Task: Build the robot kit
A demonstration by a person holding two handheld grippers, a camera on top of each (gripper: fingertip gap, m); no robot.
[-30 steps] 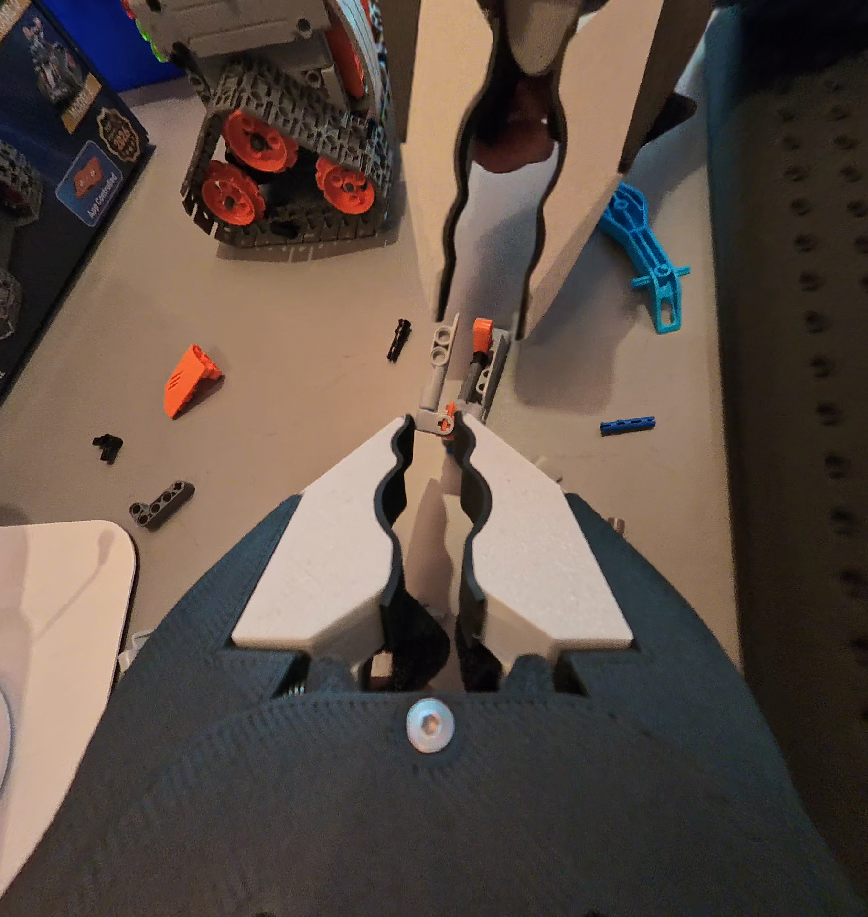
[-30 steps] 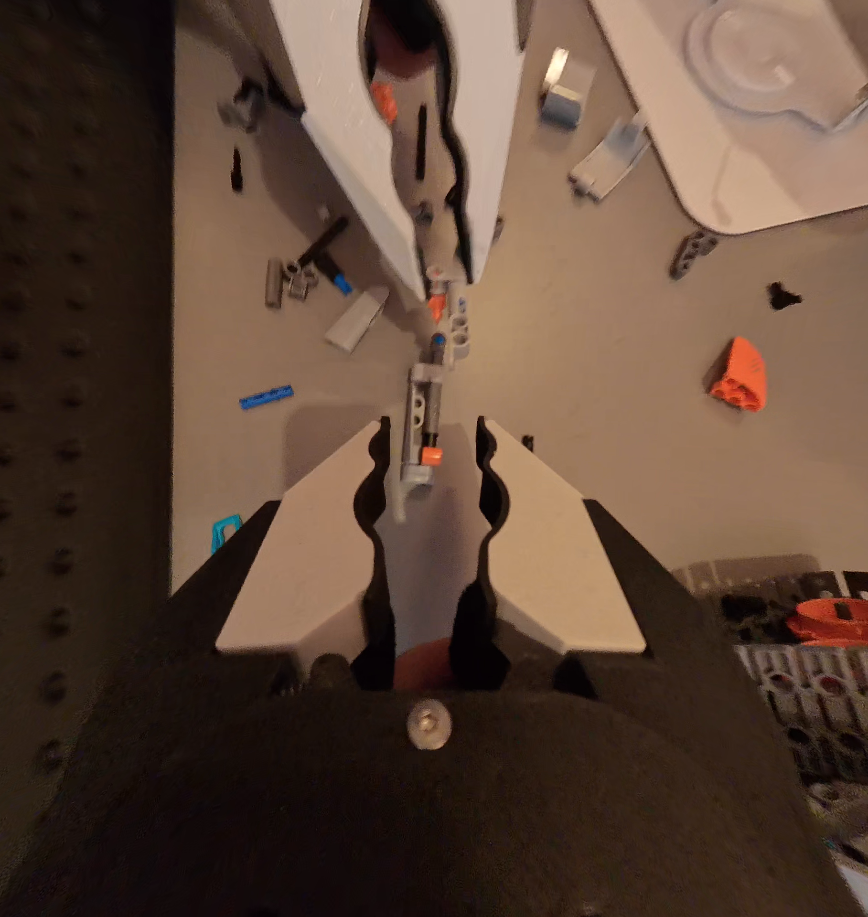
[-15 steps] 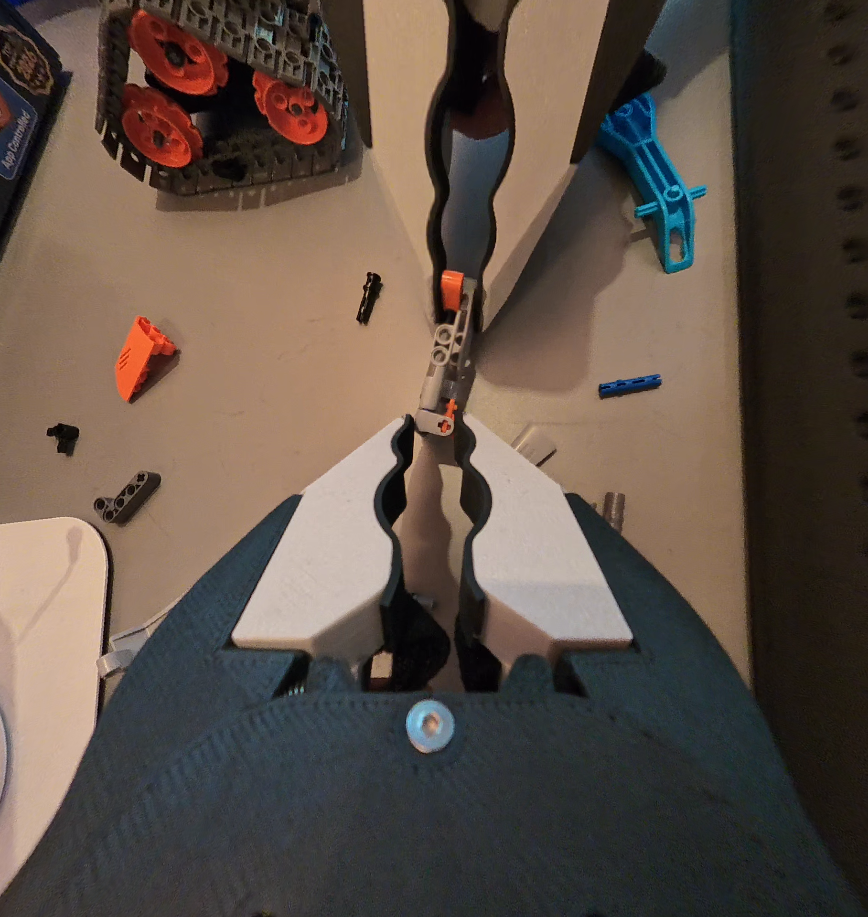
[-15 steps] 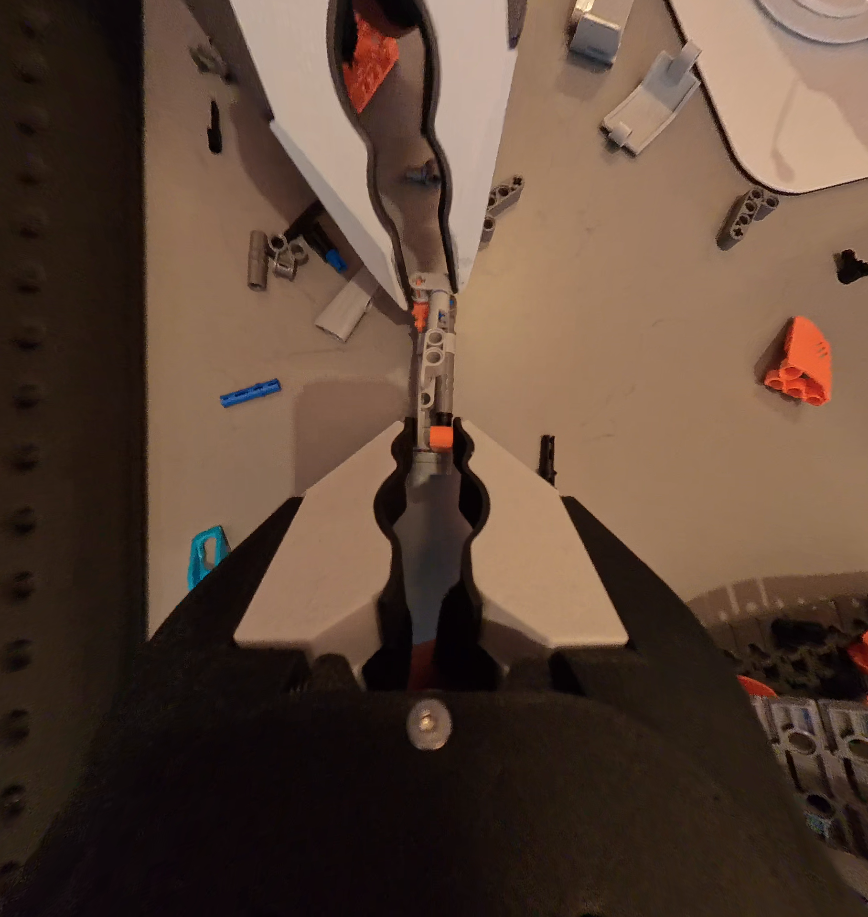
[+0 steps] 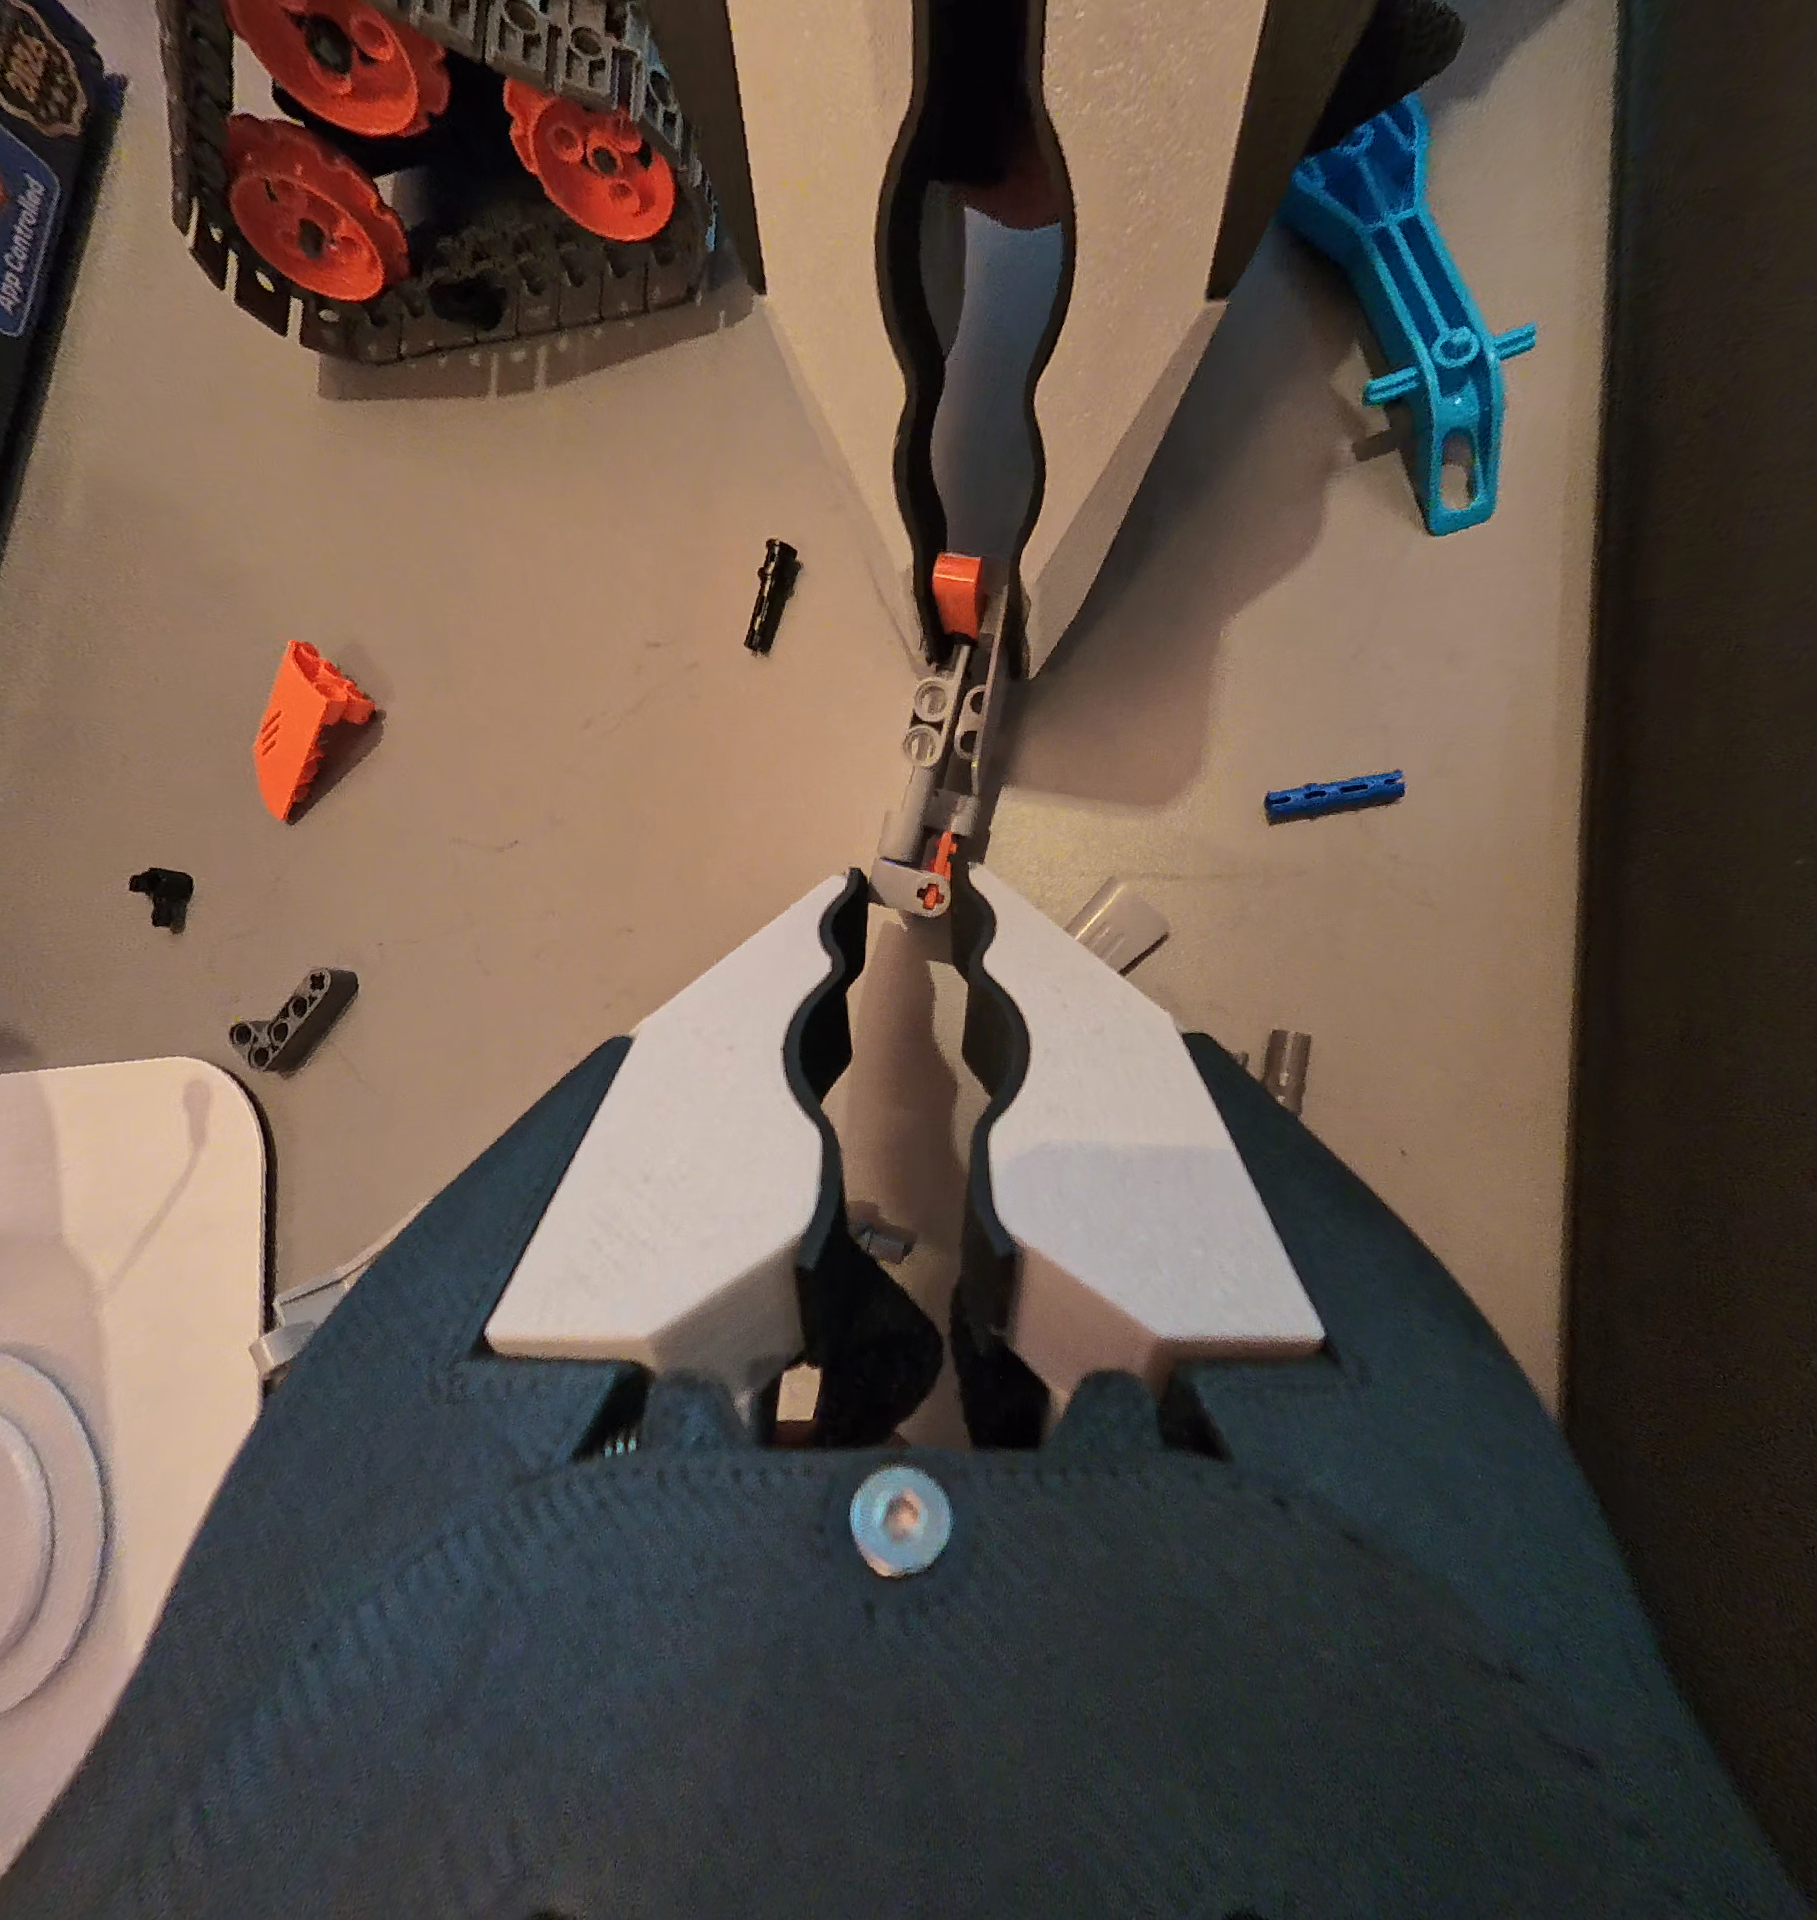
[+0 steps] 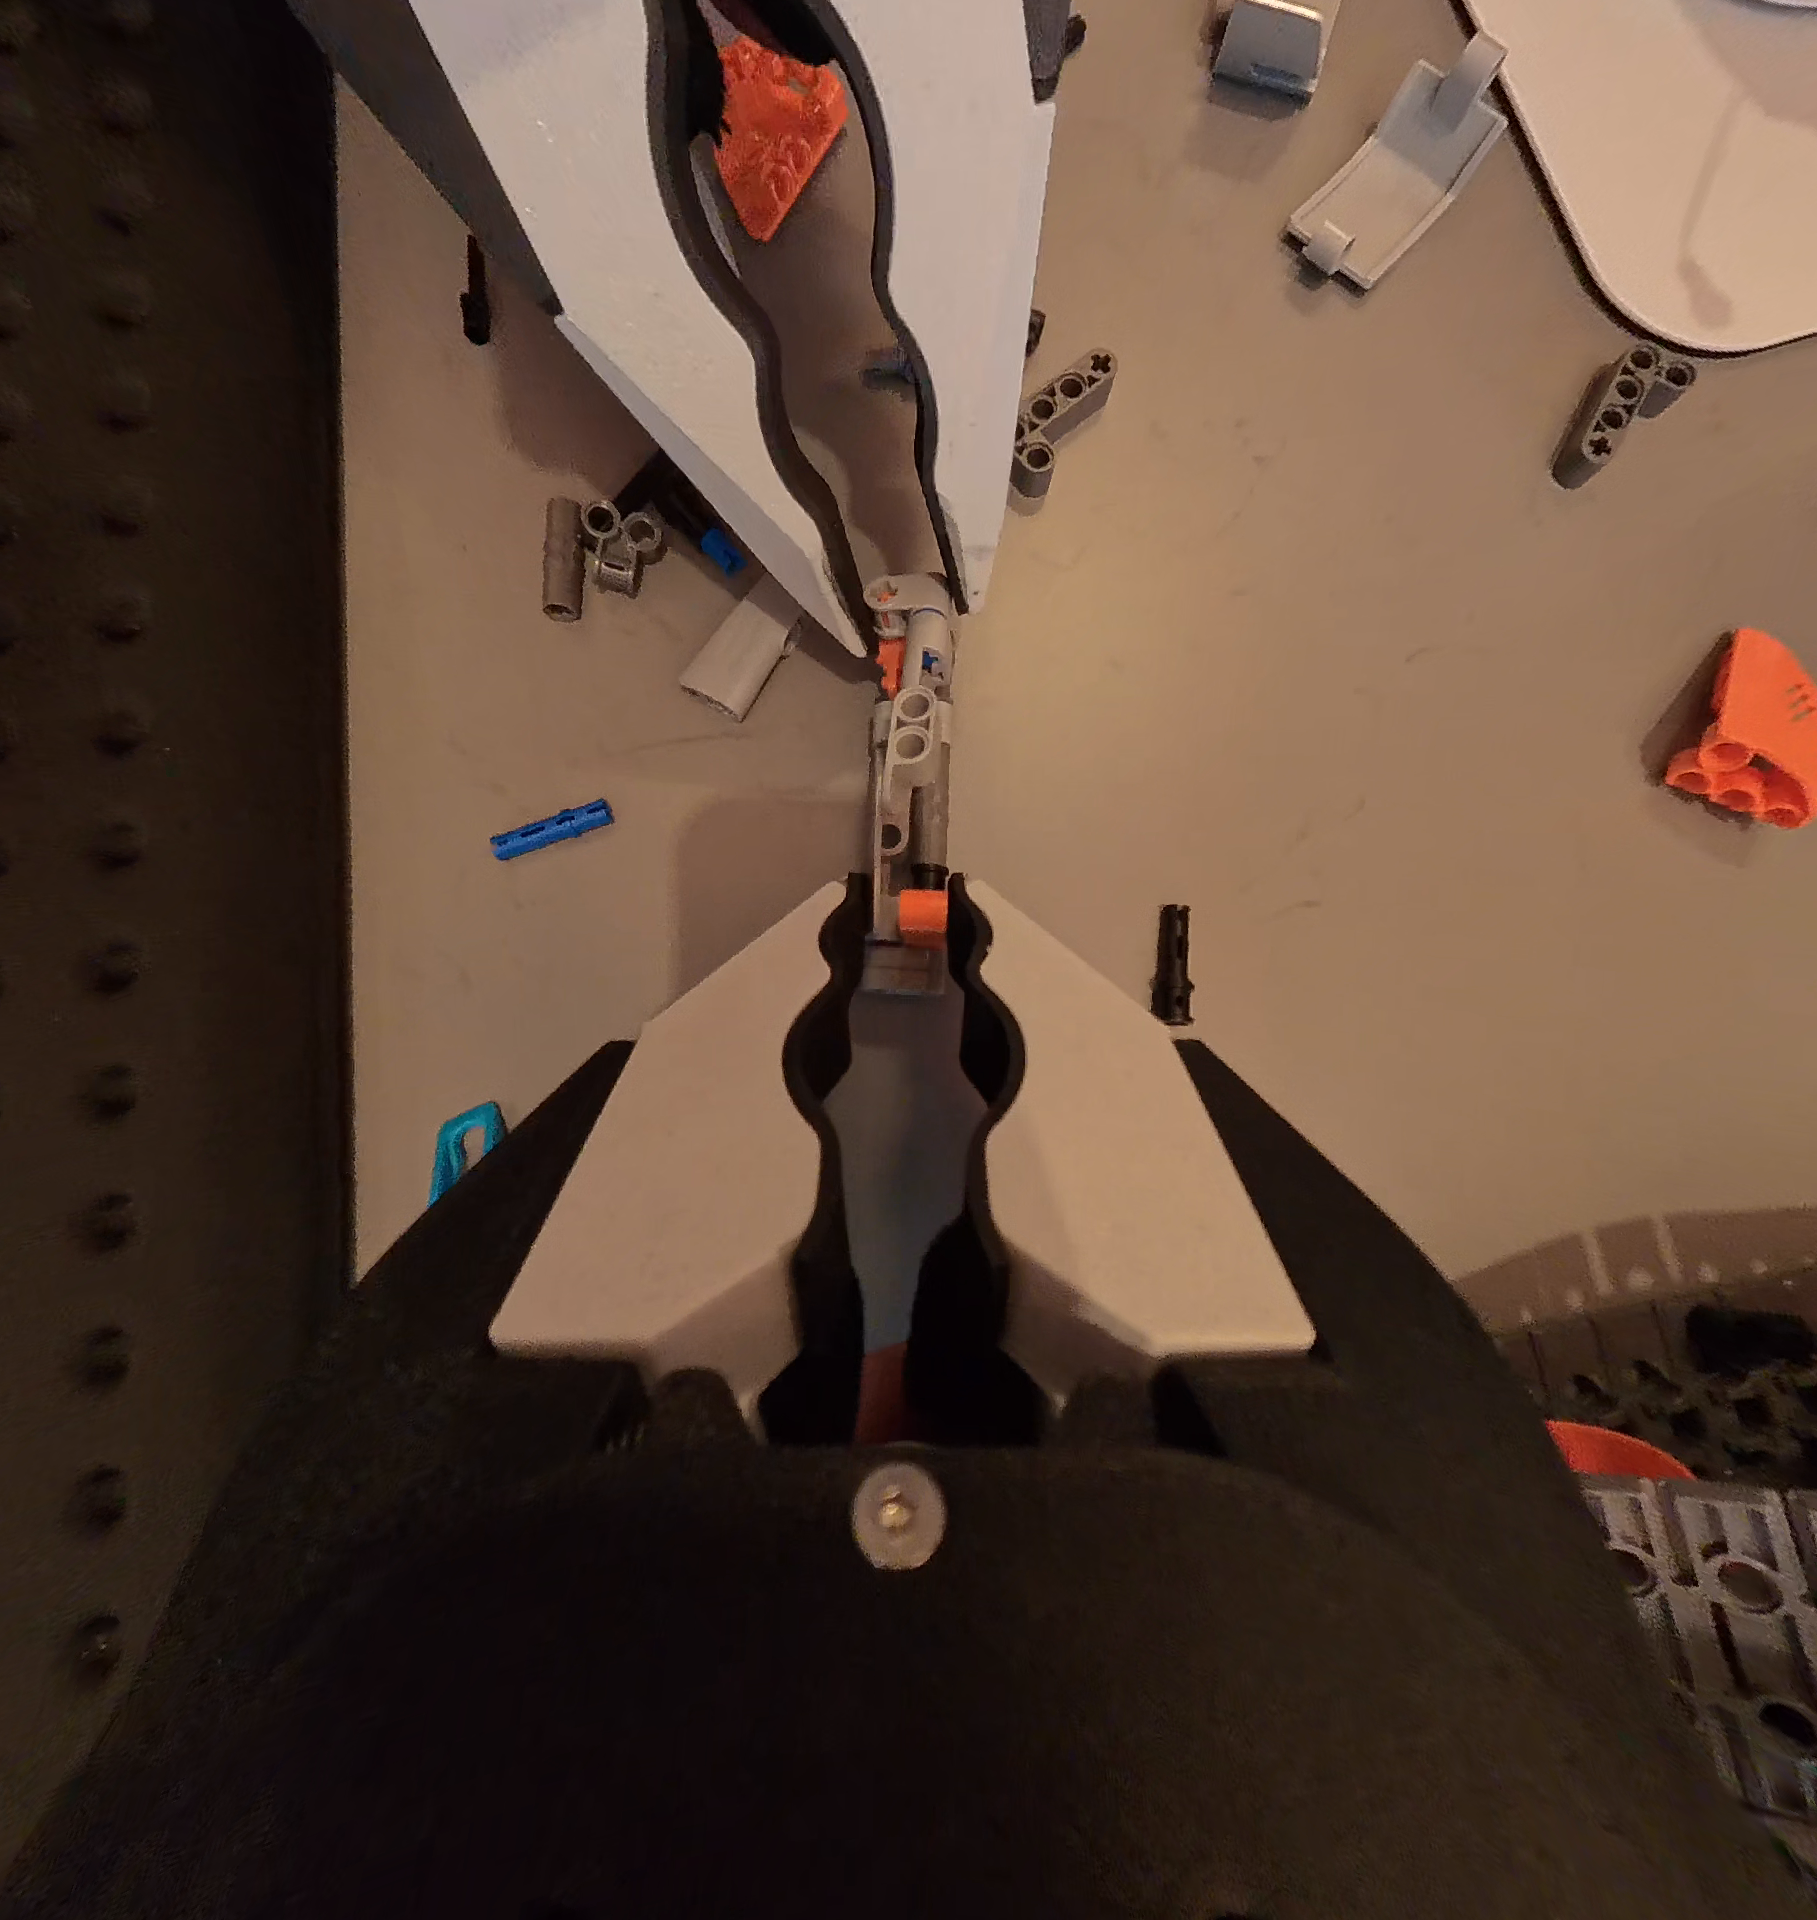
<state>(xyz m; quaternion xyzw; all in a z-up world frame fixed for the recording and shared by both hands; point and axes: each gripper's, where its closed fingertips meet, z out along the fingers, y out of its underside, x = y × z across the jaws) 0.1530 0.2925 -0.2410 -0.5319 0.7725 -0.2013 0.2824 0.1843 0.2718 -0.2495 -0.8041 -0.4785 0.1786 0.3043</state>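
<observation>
A small grey beam assembly with orange pins [image 5: 945, 748] is held between my two grippers above the beige table. My left gripper [image 5: 914, 899] is shut on its near end, at a grey connector with an orange pin. My right gripper [image 6: 909, 914] is shut on the other end, by an orange bush. The assembly also shows in the right wrist view [image 6: 912, 769], running straight between the two sets of tips. Each gripper faces the other tip to tip: the right gripper [image 5: 971, 623] enters the left wrist view from the top, the left gripper [image 6: 909, 613] enters the right wrist view likewise.
A tracked vehicle with orange wheels [image 5: 436, 177] stands far left, with a dark box [image 5: 0, 208] at the edge. An orange wedge [image 5: 306, 727], a black pin [image 5: 774, 594], a blue axle [image 5: 1333, 795], a cyan tool [image 5: 1423, 301] and grey beams lie loose. A white tray [image 5: 83, 1247] is near left, a dark studded mat [image 5: 1735, 935] to the right. My hands' fingertips stand some 5 cm from each other. The blue axle [image 5: 1333, 795] lies around 6 cm away from my right fingertips. Seen from the right wrist view [image 6: 549, 825] as well.
My right gripper has closed on the assembly's orange-bush end; a second ago its jaws stood open around it. My left gripper has kept its hold, and both views have shifted slightly.
</observation>
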